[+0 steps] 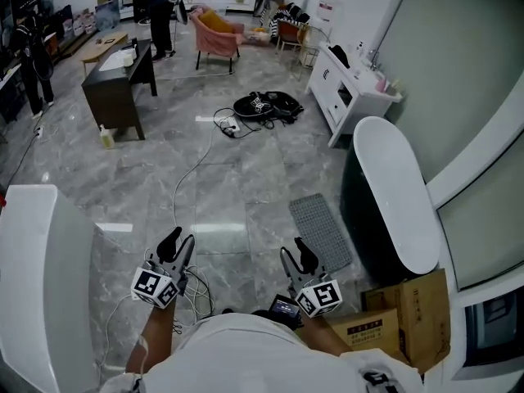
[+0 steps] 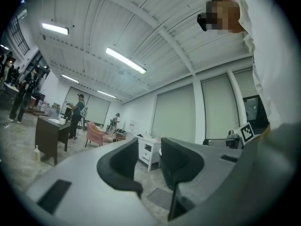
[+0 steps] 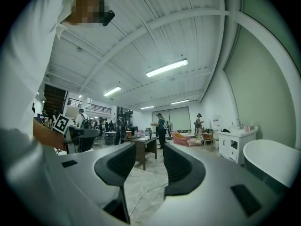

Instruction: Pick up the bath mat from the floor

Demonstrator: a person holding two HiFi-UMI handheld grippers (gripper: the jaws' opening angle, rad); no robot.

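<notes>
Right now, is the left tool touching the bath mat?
Apart. The head view shows a wide stretch of floor between the left tool and the bath mat.

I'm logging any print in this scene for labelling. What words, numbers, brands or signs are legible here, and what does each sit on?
No text can be read in any view.
Cardboard box: dark print on its side, too small and blurred to read.
White sign by the far wall: a red patch, no legible words.
Cubes on the left gripper and right gripper: black-and-white square patterns, no letters.
</notes>
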